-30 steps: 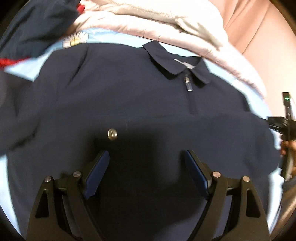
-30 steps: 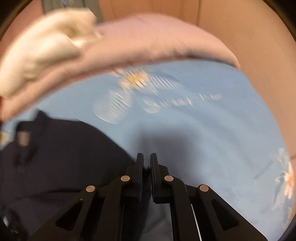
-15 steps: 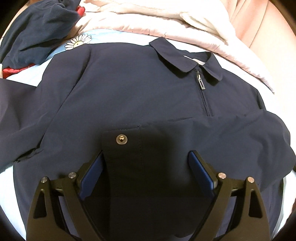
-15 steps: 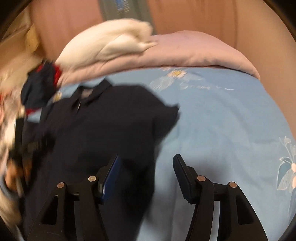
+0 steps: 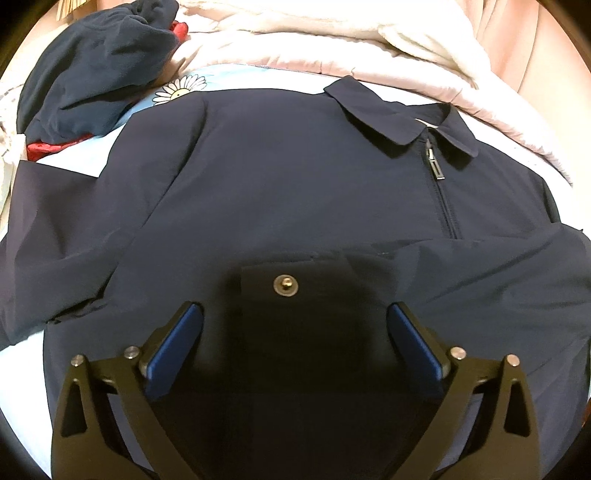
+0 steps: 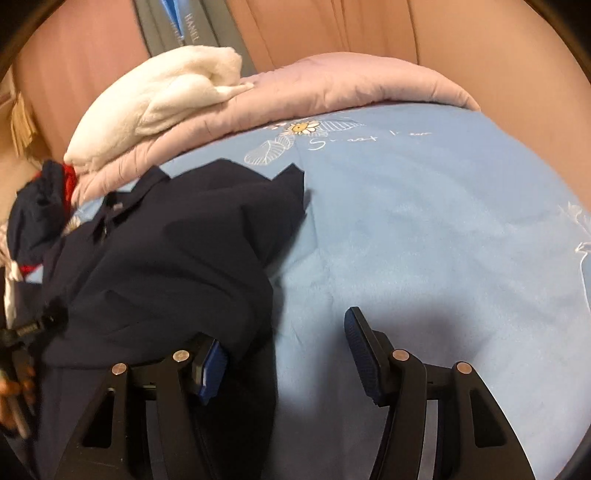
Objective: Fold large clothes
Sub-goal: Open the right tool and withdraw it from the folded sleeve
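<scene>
A navy zip-up jacket [image 5: 295, 192] lies face up on a light blue bedsheet [image 6: 424, 229], collar [image 5: 391, 122] at the far side. One sleeve is folded across its chest, and the cuff with a metal snap [image 5: 284, 285] lies just beyond my left gripper [image 5: 293, 332], which is open and empty above it. In the right wrist view the jacket [image 6: 177, 258] covers the left side. My right gripper [image 6: 282, 347] is open and empty at the jacket's right edge, its left finger over the fabric.
A pink quilt [image 6: 332, 92] with a white fleece blanket [image 6: 159, 99] on top lies along the far side of the bed. A crumpled navy and red garment [image 5: 96, 70] sits at the far left. A pink curtain [image 6: 461, 33] hangs behind.
My right gripper opened, let go of the sleeve and drew back to the right. The sleeve now lies across the chest. My left gripper rose a little.
</scene>
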### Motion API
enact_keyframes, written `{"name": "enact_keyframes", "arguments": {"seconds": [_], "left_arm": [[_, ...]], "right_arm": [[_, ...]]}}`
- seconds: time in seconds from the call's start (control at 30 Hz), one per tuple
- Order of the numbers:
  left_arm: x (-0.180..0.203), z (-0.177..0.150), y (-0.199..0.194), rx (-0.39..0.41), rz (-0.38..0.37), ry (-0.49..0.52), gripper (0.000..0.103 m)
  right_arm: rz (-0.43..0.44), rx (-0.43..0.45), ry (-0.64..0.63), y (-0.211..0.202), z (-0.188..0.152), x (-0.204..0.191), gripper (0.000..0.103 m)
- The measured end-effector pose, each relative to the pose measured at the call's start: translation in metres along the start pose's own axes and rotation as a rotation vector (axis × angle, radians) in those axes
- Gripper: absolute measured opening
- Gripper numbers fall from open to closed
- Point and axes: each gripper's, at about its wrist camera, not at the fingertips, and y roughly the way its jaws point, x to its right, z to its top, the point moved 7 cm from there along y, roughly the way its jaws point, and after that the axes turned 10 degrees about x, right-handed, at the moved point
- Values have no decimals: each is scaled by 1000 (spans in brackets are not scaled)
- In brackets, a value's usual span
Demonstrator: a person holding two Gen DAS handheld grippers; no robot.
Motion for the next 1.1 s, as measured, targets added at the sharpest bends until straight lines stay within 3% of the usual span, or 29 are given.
{"name": "enact_keyframes", "arguments": {"seconds": [0.13, 0.23, 0.37, 0.47, 0.57, 0.67, 0.77, 0.87, 0.97, 1.1], "left_arm": [[-16, 0, -11, -19, 40, 9, 102], [-30, 3, -30, 25, 74, 22, 99], [-16, 5, -58, 86, -31, 20, 96], [14, 3, -73, 100, -157, 47, 94], [34, 1, -73, 91, -228, 62, 92], [39, -7, -61, 50, -245, 77, 91], [23, -26, -35, -43, -198, 68, 86], [12, -28, -36, -27, -213, 60, 86], [7, -27, -40, -28, -215, 59, 86], [4, -23, -43, -23, -208, 49, 86]], "right_arm": [[35, -92, 31, -5, -4, 4, 63], [57, -50, 31, -34, 10, 6, 63], [96, 47, 86, -47, 35, 2, 64], [163, 38, 141, -33, 43, -15, 64], [205, 30, 167, -25, 45, -30, 64], [195, 23, 129, -17, 41, -49, 62], [216, -43, 39, -7, 32, -67, 49], [125, -192, -119, 7, -7, -65, 40], [88, -213, -229, -3, -29, -60, 40], [115, -249, -187, -11, -31, -45, 41]]}}
